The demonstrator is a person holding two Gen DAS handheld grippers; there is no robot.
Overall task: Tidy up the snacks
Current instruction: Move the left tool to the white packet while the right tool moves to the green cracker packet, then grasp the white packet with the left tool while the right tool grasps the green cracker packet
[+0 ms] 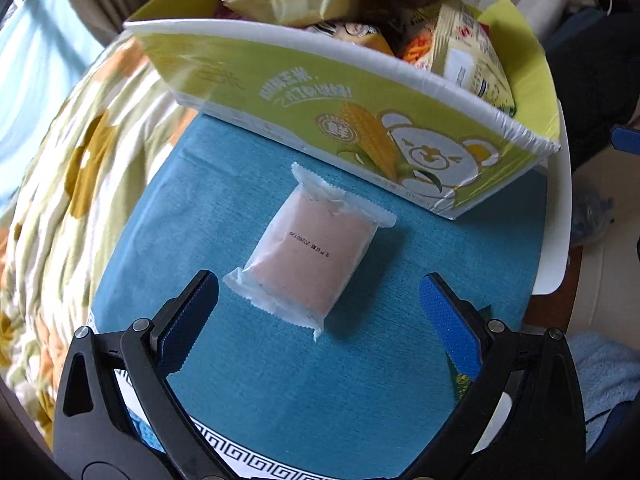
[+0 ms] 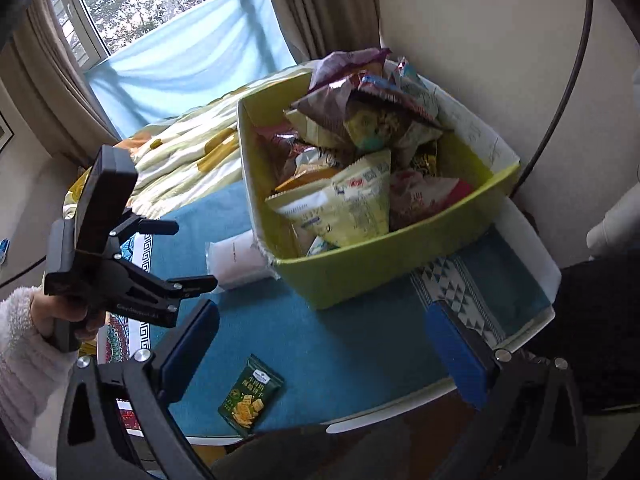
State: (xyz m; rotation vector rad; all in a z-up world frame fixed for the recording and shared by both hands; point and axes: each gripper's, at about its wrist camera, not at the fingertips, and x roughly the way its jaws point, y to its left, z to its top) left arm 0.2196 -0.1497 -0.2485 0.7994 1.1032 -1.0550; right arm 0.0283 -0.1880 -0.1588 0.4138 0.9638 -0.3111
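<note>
Lying flat on the blue tablecloth point(image 1: 360, 360), the white-wrapped pink snack point(image 1: 308, 248) sits just in front of the green cardboard box point(image 1: 320, 120), close to its printed wall but, as far as the left wrist view shows, not touching it. One sealed end of the wrapper points toward the left gripper point(image 1: 318, 312), whose blue-padded jaws stand wide apart on either side of that end, holding nothing. The step in hand looks like the approach to a pick: this loose packet is the next one to join the heap of snack bags point(image 2: 352, 168) already piled in the box.

The next move probably calls for easing forward and down until the pads straddle the packet's body (not just the thin crimped edge, which may slip), then closing gently, since the soft wrapper will likely crumple.

The right gripper point(image 2: 322, 344) hangs over the near table edge, jaws likewise spread and empty; a small green cracker packet point(image 2: 251, 402) lies on the cloth beneath it, also waiting outside the box.
</note>
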